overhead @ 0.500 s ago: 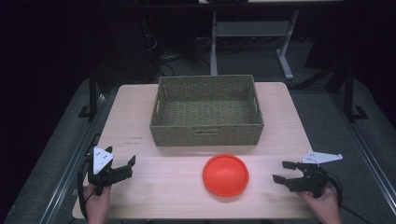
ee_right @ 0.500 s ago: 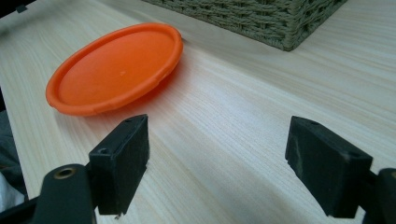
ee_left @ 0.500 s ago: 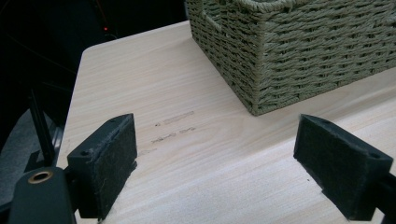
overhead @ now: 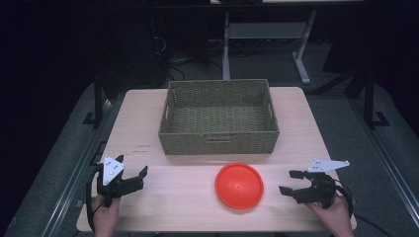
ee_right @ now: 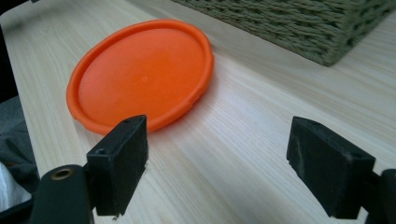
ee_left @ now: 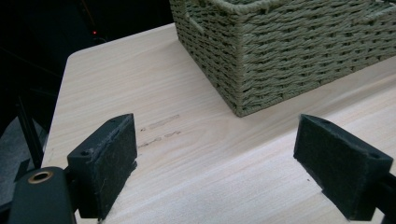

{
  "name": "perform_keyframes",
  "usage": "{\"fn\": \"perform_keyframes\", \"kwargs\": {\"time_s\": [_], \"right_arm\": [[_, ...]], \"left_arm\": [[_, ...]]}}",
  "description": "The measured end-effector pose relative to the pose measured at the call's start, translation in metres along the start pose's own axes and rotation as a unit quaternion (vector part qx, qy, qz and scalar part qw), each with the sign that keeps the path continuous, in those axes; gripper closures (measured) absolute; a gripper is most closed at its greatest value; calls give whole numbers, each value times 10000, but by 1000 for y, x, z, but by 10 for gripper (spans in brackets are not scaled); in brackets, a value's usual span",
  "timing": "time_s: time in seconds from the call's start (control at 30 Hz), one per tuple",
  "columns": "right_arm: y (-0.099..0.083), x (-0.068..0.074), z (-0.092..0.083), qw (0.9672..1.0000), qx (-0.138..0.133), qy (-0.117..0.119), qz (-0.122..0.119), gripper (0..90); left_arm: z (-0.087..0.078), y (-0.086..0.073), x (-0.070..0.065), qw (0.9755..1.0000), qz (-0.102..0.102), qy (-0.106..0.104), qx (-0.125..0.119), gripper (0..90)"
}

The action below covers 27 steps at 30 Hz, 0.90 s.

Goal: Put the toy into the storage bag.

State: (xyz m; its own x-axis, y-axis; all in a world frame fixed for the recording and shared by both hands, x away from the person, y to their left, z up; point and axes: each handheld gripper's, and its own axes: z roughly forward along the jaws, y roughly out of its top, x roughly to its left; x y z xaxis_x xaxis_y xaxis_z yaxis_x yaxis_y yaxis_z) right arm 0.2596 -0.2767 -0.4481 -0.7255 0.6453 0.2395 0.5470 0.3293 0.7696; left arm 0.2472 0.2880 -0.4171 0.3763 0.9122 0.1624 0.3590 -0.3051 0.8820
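plate [overhead: 239, 185] between left gripper [overhead: 131, 177]; right gripper [overhead: 291, 182] nearer

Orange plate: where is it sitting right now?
In the high view the orange plate lies flat on the table's near edge, just in front of the wicker basket, closer to the right claw.

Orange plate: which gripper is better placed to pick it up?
Right. The right gripper is open, facing the orange plate close by. The left gripper is farther off, facing the basket.
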Motion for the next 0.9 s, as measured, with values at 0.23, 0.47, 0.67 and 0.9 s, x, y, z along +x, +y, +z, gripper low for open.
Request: {"fn": "perform_keyframes", "kwargs": {"time_s": [0.23,0.47,0.67,0.9], "right_arm": [[8,7,10,9999,84,126,-18,202],[13,10,15,9998,156,93,-26,214],[20,14,21,9997,221,123,-75,214],[30,13,29,9987,474,154,-77,218]], "left_arm": [[1,0,1,10000,-16,12,13,128],[-1,-1,3,10000,-14,43,2,128],[-1,-1,4,10000,-31,58,14,128],[-1,-2,7,9999,-61,112,11,128]]}}
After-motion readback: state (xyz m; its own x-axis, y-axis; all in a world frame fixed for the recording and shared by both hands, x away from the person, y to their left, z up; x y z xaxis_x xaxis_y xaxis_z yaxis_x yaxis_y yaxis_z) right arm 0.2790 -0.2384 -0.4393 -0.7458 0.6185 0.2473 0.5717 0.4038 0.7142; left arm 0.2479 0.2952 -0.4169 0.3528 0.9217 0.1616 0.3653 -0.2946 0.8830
